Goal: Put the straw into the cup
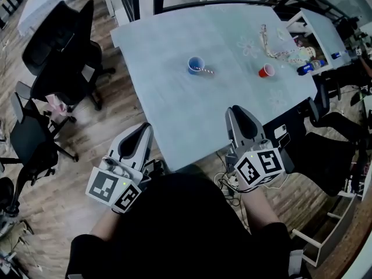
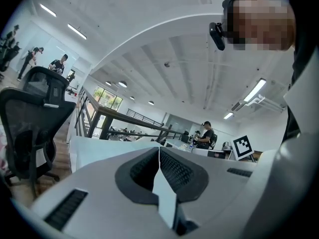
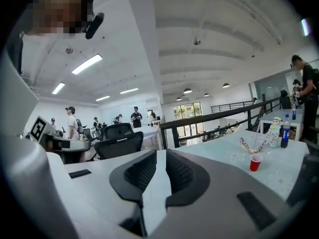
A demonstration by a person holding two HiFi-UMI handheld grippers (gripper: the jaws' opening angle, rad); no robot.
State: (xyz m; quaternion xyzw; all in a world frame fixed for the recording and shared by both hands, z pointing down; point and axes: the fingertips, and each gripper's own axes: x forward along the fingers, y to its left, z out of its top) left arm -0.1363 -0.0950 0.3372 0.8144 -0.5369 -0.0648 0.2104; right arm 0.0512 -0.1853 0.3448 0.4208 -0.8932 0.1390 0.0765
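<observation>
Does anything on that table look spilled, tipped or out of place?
Nothing stands out. The blue cup stands upright with the striped straw leaning over its rim, the red cup is upright too, and no spill shows on the table.

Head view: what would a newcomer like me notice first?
A blue cup with a striped straw poking out stands midway on the pale table, a red cup to its right. Nearer, the left gripper and right gripper, each with a black-and-white marker cube, hang by its near edge.
</observation>
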